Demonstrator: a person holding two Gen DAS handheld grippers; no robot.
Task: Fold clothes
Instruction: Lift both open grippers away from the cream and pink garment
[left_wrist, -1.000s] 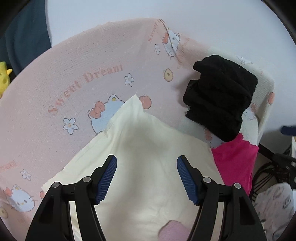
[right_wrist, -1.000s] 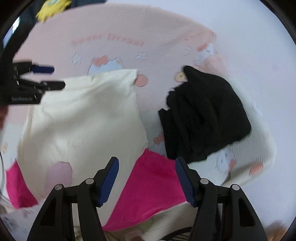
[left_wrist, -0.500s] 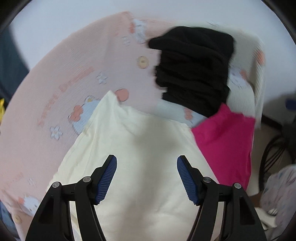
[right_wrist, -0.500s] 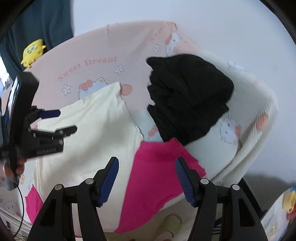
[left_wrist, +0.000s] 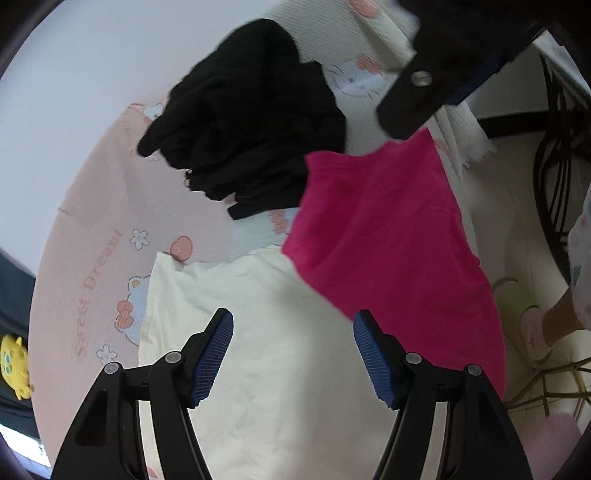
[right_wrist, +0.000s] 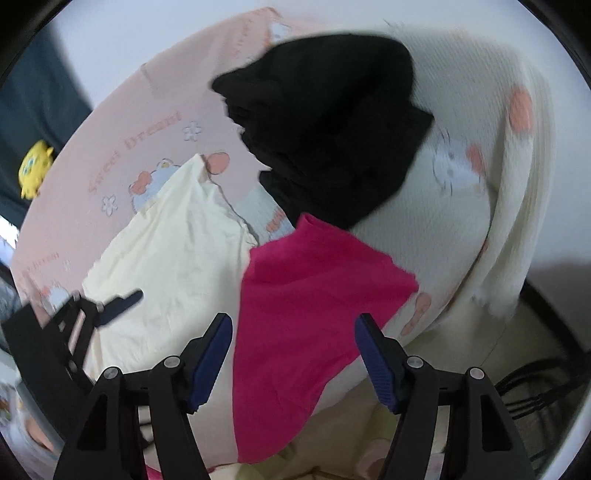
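Hovering over the bed, both grippers sit above the cream garment and pink garment, nothing grabbed yet. The left gripper (left_wrist: 291, 354) has its jaws roughly halfway apart, empty, with the cream garment (left_wrist: 266, 350) lying flat below them, apart from the pads. The right gripper (right_wrist: 293, 356) is likewise empty; its jaws have just been opening a little, and only the pink garment (right_wrist: 295, 314) shows through the gap, not pinched.

Where things are: the cream garment is spread on the pink cartoon bedsheet (left_wrist: 92, 221). The pink garment overlaps its right edge and droops over the side of the bed. A crumpled black garment (right_wrist: 325, 140) lies further back, touching the pink one's far corner. A white blanket (right_wrist: 480, 203) hangs off the bed's right end. A yellow plush toy (right_wrist: 35, 168) sits off at the far left edge.

Step in hand, my read: the reach-in before a grasp, picking which piece to fold. The pink piece sits on top, so it likely has to be moved or folded first.

Next move calls for lowering each gripper onto a fabric edge or corner, closing on a single layer only, and keeping the pink one from sliding off the bed.
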